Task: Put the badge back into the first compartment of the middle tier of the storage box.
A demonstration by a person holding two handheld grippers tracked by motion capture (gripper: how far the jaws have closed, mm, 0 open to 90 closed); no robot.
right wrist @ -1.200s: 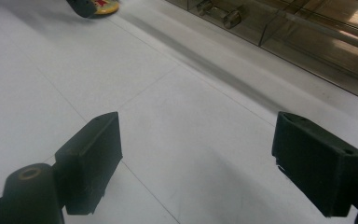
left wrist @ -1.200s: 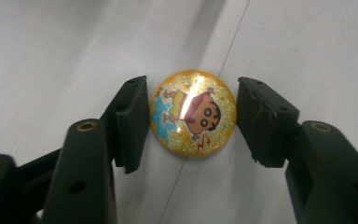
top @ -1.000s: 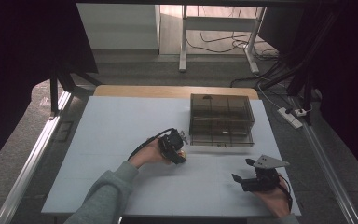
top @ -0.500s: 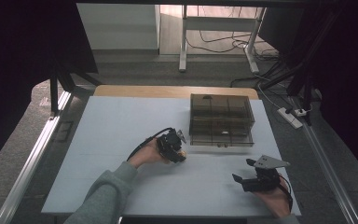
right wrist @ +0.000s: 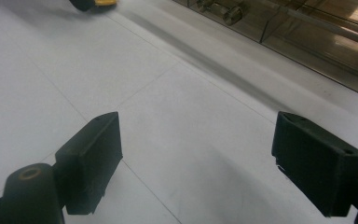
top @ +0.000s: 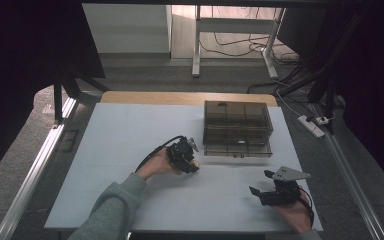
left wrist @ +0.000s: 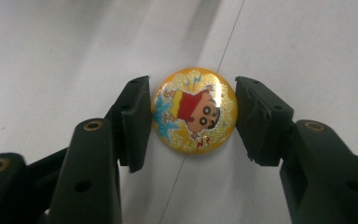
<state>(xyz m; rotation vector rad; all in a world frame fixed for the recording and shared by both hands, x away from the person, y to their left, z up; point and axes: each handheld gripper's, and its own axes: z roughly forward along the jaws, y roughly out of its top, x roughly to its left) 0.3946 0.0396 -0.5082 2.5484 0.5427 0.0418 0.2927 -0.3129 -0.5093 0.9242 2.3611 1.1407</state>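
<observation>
Left tool [left wrist: 193,116] brackets a round yellow cartoon badge [left wrist: 195,110] lying flat on the white worktop [top: 130,135], centre of the left gripper view. Jaws have just been closing; whether the pads touch its rim is hard to tell. Right tool [top: 272,192], lower right in the high view, gapes wide, nothing between. Clear drawer box [top: 237,129] upper right. Room edges dark; cables on the floor.

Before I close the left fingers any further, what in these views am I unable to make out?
- Contact: in the left gripper view the left gripper has just been closing around the round badge; whether the fingers touch it is unclear.
- Badge in the high view: mostly hidden under the gripper.
- Clear drawer box: contents too small and dim in the high view; cut off by the top edge in the right gripper view.
- Right gripper: open over bare table.
</observation>
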